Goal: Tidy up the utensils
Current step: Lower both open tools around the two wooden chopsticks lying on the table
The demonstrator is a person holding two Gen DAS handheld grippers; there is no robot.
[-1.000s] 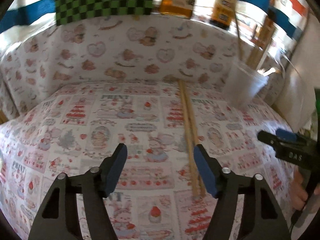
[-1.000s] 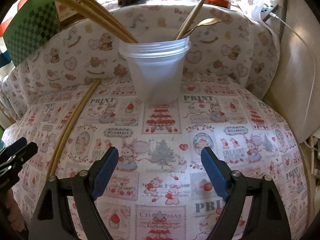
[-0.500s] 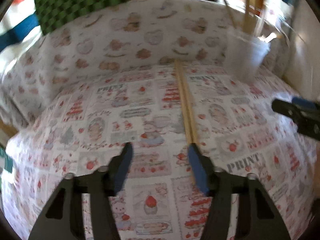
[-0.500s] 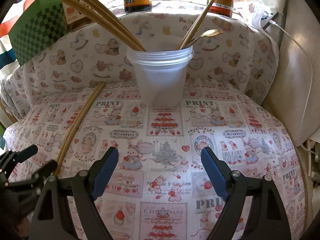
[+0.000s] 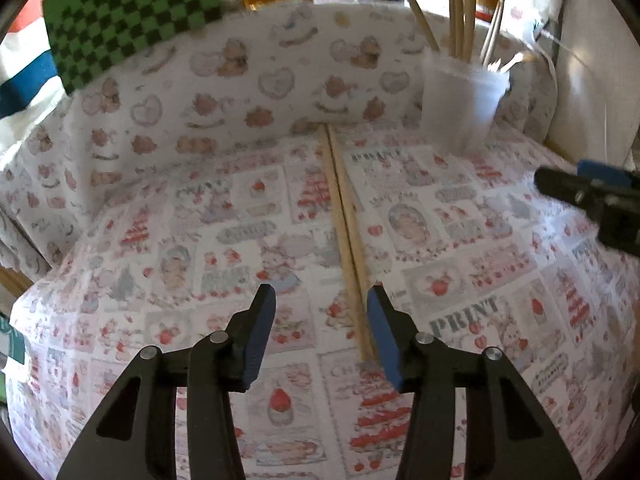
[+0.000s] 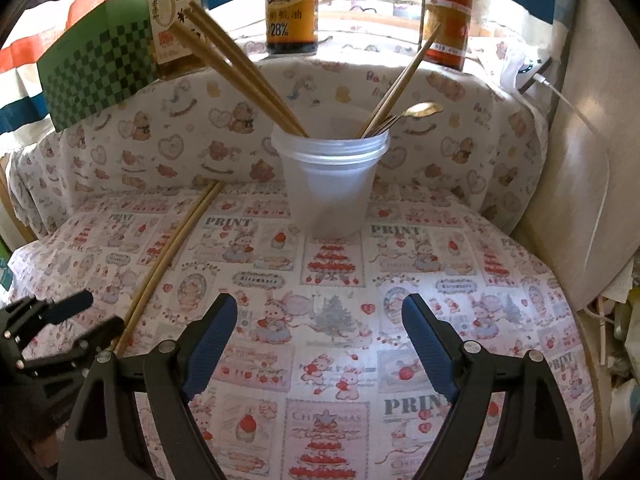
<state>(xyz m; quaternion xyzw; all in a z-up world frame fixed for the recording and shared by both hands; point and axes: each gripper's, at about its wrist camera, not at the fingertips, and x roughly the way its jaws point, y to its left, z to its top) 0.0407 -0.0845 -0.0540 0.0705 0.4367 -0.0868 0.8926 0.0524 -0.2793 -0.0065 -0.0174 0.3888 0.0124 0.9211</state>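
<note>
My left gripper [image 5: 322,312] has just narrowed its jaws and slid over the chopstick pair [image 5: 347,240]; near ends sit between the pads, untouched. Pair lies flat on tablecloth [image 5: 160,240], left of cup [image 6: 330,184]. R gripper [image 6: 320,322] spread wide, empty.

The tablecloth [image 6: 396,232] reads "PRINT"; the middle bottle's [image 6: 291,4] label shows "28%".

From each wrist we look steeply down, close over the tablecloth [image 5: 168,240]; both views share the cup [image 6: 330,184] and chopsticks [image 5: 348,232].
</note>
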